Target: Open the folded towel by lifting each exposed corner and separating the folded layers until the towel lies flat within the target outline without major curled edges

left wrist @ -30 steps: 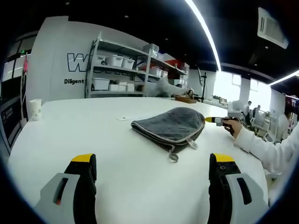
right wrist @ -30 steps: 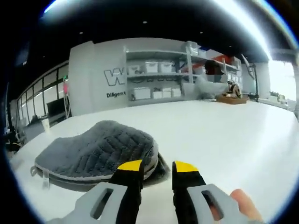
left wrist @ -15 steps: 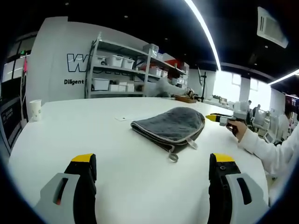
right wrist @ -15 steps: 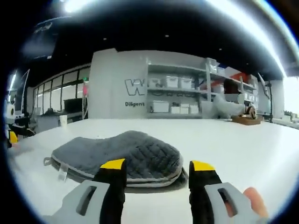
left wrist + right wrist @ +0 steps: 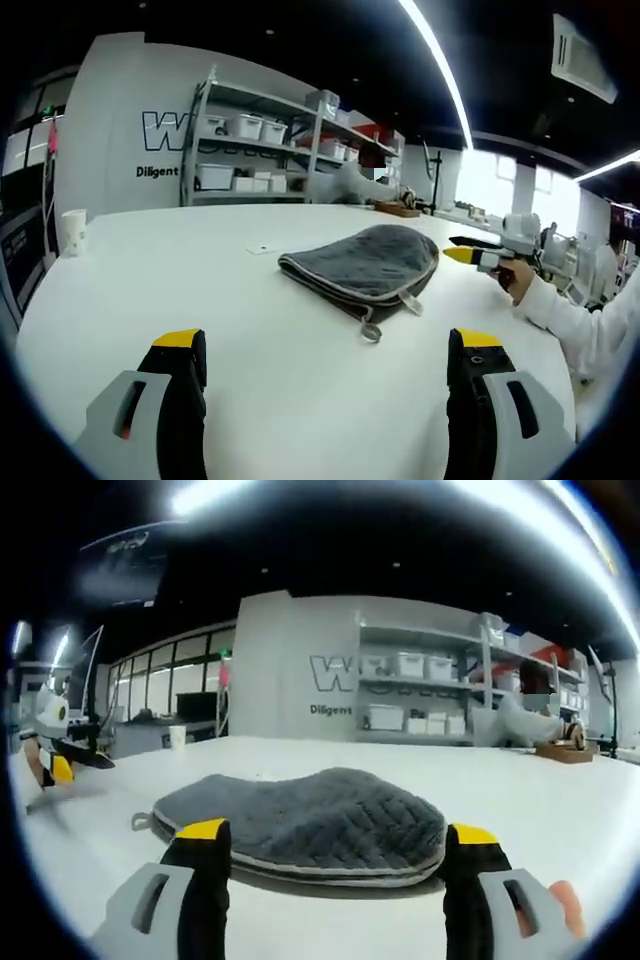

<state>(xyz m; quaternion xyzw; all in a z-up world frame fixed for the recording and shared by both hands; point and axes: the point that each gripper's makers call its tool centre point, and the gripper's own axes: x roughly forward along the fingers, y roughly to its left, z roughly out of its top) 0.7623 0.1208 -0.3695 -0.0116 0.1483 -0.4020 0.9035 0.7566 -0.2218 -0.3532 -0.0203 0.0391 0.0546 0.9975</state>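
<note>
So the grey towel [image 5: 365, 262] is sitting folded on the big white table [image 5: 150, 290], well in from the edges, more toward the far side than the near edge in the left gripper view. It's a rounded, quilted bundle with a lighter piped border, and you can see at least 2 layers stacked at its open side. A little hanging loop [image 5: 371, 333] and a tag [image 5: 409, 304] are poking out at the corner nearest the left gripper [image 5: 325, 345], lying flat on the table.

The left gripper is hanging back near the table's near edge, well apart from the towel, with its 2 yellow-tipped jaws spread wide and nothing between them.

In the right gripper view, the right gripper [image 5: 334, 836] is sitting just in front of the towel [image 5: 310, 820], jaws released and spread so wide the bundle shows between the tips. I can't tell if the tips are touching the fabric, but they aren't pinching anything. A fingertip [image 5: 566, 900] of the person holding it is peeking out at the lower right.

From the left gripper view, you can see the right gripper [image 5: 468, 253] just beside the towel's right side, held in a hand [image 5: 512, 275] with a white sleeve [image 5: 580, 325].

A paper cup [image 5: 72, 231] is standing near the table's far left edge, and there's a small white slip [image 5: 262, 248] lying beyond the towel. Shelving [image 5: 270, 150] with white bins is lining the back wall.
</note>
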